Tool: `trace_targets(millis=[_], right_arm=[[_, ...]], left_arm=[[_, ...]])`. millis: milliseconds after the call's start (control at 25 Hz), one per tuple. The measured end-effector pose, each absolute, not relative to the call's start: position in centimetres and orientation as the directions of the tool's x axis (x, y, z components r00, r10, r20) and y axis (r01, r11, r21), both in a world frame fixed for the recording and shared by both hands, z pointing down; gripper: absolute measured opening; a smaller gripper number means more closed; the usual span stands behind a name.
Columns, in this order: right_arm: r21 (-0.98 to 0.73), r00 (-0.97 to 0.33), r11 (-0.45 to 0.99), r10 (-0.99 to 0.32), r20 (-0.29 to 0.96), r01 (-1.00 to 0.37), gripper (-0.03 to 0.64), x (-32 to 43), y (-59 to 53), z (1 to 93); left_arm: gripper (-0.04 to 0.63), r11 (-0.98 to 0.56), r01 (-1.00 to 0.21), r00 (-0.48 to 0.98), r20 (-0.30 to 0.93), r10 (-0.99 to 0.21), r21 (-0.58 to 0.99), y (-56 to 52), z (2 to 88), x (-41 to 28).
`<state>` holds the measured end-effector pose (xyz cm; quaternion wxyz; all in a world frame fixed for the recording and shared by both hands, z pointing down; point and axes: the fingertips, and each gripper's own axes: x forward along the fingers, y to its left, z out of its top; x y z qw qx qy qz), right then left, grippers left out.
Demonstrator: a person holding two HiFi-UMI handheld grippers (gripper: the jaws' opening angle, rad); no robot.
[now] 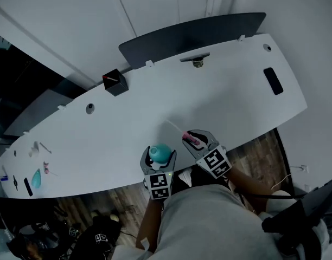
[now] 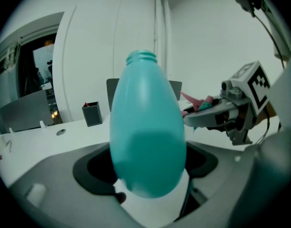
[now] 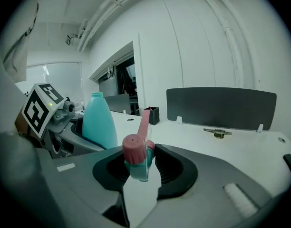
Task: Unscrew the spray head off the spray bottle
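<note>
The spray bottle, teal and egg-shaped, sits in the left gripper, whose jaws stand wide and press against its broad lower body on both sides; its threaded neck is bare and open at the top, pointing up and away from the camera. The spray head is already off it and held apart, just to the bottle's right: a pink nozzle cap over a teal collar, with a pink trigger rising behind it. The right gripper pinches that head at the collar, its jaws drawn partway in around it. In the head view a thin pale tube runs from the head out over the table, though it is too fine to trace well. Both grippers hang side by side over the near edge of the long white table, each with its marker cube toward the person, whose grey-clad lap fills the bottom of that view. Farther out on the table stand a small black box with something red in it, a small metal piece at the far edge, and a flat black object toward the right end. A dark panel rises behind the far edge, and several small items lie at the left end, too small to name. Wooden floor shows below the table's near edge.
</note>
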<state>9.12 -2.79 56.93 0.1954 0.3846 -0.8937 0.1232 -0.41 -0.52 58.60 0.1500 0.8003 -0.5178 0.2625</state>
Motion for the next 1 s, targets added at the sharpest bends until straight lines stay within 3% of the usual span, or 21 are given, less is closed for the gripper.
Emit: trace_targets(millis=[480,1000], right_arm=[[-0.059,-0.630,0.669,-0.661,0.408,-0.741,0.130,11.1,0.3,55.3],[-0.174,-0.610,0.593,-0.701,0.368,-0.786,0.130,3.2,3.7,53.2]], left_arm=[[0.414,-0.434,-0.900,0.332,0.572,-0.750,-0.046,3.5,58.2,1.5],[0.414,-0.411,-0.911,0.368,0.527,-0.766,0.037,6.7,57.2,-8.7]])
